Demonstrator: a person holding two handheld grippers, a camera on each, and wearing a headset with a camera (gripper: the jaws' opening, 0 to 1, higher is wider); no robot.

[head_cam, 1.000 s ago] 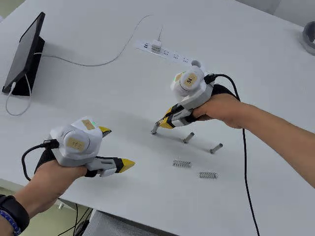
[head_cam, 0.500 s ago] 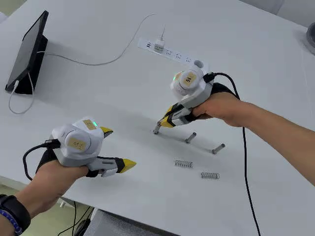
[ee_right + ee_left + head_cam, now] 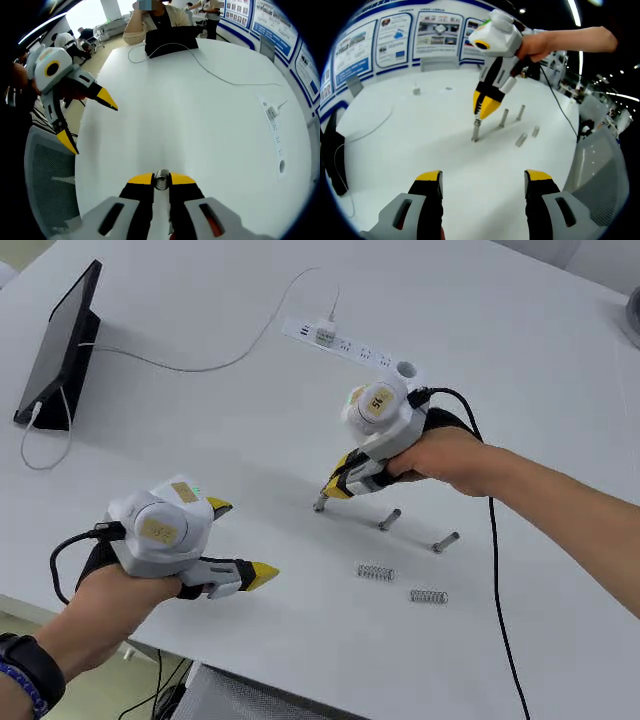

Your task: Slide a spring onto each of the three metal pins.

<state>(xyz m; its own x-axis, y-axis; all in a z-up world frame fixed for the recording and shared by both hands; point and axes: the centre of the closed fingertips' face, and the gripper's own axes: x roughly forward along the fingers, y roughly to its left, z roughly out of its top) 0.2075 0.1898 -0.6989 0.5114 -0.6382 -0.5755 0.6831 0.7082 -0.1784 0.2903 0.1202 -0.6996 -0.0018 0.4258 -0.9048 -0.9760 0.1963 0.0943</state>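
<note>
Right gripper view: spring (image 3: 161,176) in right gripper (image 3: 161,182)

Three metal pins (image 3: 389,519) out there; two springs (image 3: 375,572) lying just beside them, a third spring (image 3: 161,180) at one pin's tip.

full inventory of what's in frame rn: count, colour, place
table: 1, white, under everything
metal pins: 3, grey, standing in a row mid-table
loose springs: 2, silver, lying flat on the near side of the pins
held spring: 1, silver, at the top of the left end pin
power strip: 1, white, far side, one plug in it
tablet: 1, black, propped at the left edge
left gripper: yellow tips, open, near the front edge
right gripper: yellow tips, shut on the held spring
</note>
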